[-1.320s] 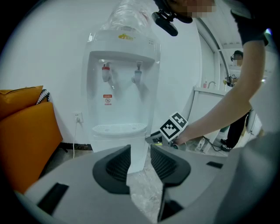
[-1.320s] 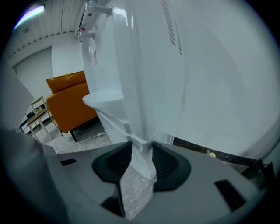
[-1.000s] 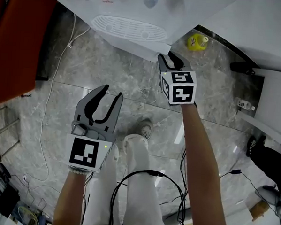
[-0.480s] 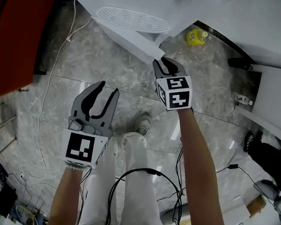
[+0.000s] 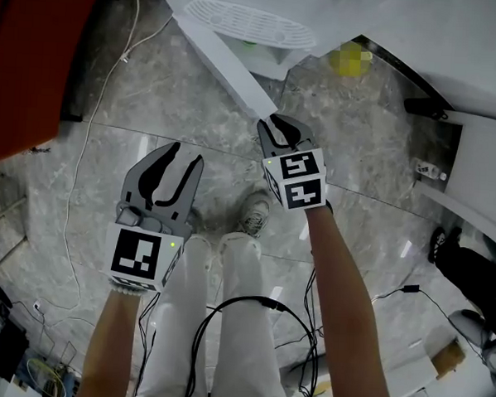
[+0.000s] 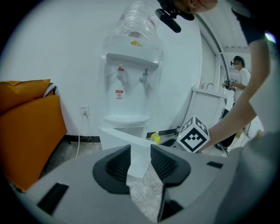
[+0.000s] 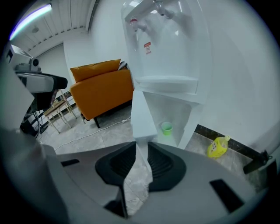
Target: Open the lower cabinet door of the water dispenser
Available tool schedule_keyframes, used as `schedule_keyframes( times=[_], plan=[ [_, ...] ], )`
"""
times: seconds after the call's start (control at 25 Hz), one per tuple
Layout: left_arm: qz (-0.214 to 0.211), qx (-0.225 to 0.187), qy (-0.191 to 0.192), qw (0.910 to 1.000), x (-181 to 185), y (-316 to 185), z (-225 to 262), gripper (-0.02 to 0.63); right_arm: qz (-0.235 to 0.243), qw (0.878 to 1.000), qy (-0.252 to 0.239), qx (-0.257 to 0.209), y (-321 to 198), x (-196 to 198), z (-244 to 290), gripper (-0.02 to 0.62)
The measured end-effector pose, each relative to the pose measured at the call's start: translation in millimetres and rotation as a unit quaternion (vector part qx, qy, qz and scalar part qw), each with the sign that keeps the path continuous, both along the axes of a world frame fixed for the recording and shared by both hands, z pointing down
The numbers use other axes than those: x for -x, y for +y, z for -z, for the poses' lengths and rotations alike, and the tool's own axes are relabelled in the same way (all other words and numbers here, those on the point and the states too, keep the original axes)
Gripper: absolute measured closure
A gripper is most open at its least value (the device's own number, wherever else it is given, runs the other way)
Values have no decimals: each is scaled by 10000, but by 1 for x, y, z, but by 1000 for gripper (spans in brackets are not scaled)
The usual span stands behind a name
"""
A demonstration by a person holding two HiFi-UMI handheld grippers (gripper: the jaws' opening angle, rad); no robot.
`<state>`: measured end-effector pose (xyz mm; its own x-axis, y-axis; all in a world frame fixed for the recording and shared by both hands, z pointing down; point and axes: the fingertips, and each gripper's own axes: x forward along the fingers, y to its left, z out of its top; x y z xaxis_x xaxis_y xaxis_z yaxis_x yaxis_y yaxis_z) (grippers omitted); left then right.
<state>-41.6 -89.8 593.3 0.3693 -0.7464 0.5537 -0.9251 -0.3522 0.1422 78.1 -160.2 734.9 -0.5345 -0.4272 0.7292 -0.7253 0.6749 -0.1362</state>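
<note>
Cabinet door (image 7: 142, 114) is already swung out, upper middle of the head view. You've got its free upright edge pinched in your right gripper (image 5: 276, 130), whose fingers have just been closing. Your left gripper (image 5: 184, 155) hangs half-open and empty, farther off at lower left.

even, bright indoor light, no hard shadows. head view: pale glare streaks on the glossy grey marble floor (image 5: 154, 89) at lower right; small yellow plastic bottle (image 5: 351, 58) at top smeared w/ motion blur. both gripper views: strong fisheye bend, black vignette in corners, foreground soft. long white ceiling tube lamp (image 7: 30, 19) glows upper left of right gripper view. white flat cabinet door (image 7: 142, 116) nearly blown out vs white wall (image 7: 245, 87). left gripper view hazy, low contrast.
</note>
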Motion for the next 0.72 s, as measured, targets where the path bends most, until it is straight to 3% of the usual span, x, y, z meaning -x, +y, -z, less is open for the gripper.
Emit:
schedule_keyframes(
  times=[0.32, 0.4, 0.72],
  plan=[
    [-10, 77, 78, 9999, 4, 5, -5, 463, 180, 9998, -57, 67, 22, 19, -5, 535],
    [-5, 117, 102, 9999, 3, 6, -7, 463, 167, 9999, -23, 39, 24, 22, -5, 592],
    [162, 345, 305, 9988, -10, 0, -12, 457, -62, 9999, -81, -24, 30, 9, 6, 592]
  ],
)
